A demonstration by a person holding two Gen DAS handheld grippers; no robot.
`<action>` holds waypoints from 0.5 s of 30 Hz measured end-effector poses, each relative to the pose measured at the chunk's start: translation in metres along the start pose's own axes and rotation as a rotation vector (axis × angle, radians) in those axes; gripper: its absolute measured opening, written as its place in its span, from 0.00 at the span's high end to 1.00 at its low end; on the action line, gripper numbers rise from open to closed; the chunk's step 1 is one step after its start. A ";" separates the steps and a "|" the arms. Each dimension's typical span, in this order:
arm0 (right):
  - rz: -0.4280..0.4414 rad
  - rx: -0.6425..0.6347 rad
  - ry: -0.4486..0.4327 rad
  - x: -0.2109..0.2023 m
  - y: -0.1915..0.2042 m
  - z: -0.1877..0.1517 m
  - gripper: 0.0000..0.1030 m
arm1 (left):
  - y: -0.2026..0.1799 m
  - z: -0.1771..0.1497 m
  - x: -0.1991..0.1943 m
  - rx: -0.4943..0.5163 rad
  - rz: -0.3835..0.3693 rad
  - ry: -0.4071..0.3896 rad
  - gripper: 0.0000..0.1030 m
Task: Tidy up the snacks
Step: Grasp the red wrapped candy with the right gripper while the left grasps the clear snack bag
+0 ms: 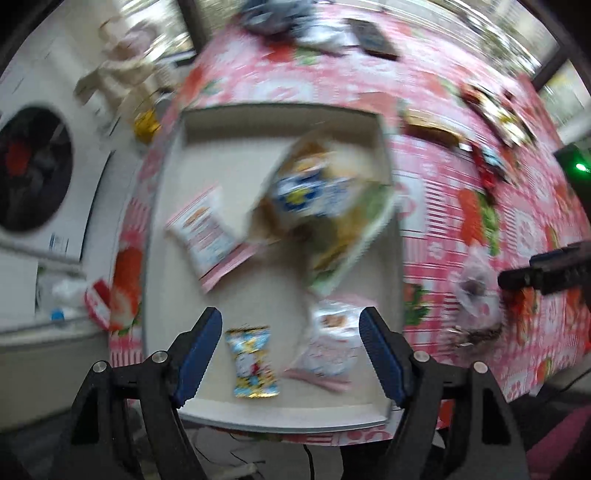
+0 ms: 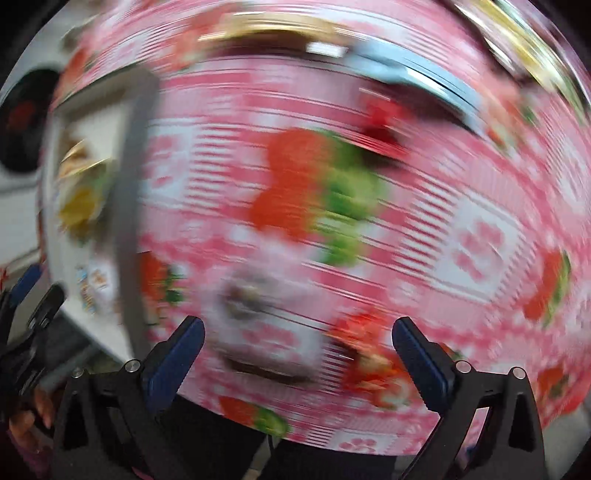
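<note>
A shallow beige tray [image 1: 177, 206] lies on the pink strawberry tablecloth [image 1: 443, 192] and holds several snack packs: a large blue and yellow bag [image 1: 317, 192], a pink and white pack [image 1: 203, 236], a small blue candy pack [image 1: 253, 362] and a white pack [image 1: 332, 343]. My left gripper [image 1: 291, 354] is open and empty above the tray's near end. My right gripper [image 2: 297, 362] is open and empty over a blurred pale pink snack bag [image 2: 258, 321] on the cloth; that bag [image 1: 476, 288] also shows in the left wrist view. The right wrist view is heavily blurred.
More snack packs [image 1: 495, 110] lie scattered at the cloth's far right. A dark flat item [image 1: 373, 38] and a dark bundle [image 1: 269, 16] sit at the far edge. A white washing machine [image 1: 37, 170] stands left of the table. The tray [image 2: 125, 155] is left of my right gripper.
</note>
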State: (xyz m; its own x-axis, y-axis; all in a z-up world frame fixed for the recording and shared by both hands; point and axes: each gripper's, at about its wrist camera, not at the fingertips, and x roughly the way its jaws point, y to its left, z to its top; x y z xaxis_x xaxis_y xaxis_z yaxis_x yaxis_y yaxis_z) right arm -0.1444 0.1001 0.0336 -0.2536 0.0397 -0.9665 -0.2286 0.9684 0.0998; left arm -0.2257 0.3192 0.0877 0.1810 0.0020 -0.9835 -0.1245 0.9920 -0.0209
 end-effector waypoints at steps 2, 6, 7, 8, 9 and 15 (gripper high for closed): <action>-0.003 0.078 0.007 0.001 -0.028 -0.008 0.01 | -0.016 0.004 -0.004 0.056 -0.023 -0.009 0.22; 0.000 0.175 0.009 0.001 -0.068 -0.024 0.01 | -0.058 0.013 -0.005 0.191 -0.090 -0.002 0.22; 0.001 0.189 0.010 0.002 -0.074 -0.028 0.01 | -0.065 0.014 -0.004 0.217 -0.100 0.003 0.22; 0.002 0.200 0.012 0.003 -0.080 -0.032 0.01 | -0.075 0.016 -0.003 0.247 -0.107 0.009 0.22; 0.005 0.209 0.015 0.004 -0.085 -0.037 0.01 | -0.087 0.018 0.000 0.284 -0.113 0.015 0.22; 0.013 0.205 0.010 0.005 -0.107 -0.061 0.01 | -0.137 0.026 0.016 0.419 -0.125 0.052 0.22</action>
State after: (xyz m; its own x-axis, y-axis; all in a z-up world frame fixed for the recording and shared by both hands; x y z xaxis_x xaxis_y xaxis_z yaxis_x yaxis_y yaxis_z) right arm -0.1780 -0.0185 0.0323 -0.2647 0.0512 -0.9630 -0.0292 0.9977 0.0611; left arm -0.1802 0.1870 0.0795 0.1187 -0.1175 -0.9859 0.3034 0.9498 -0.0767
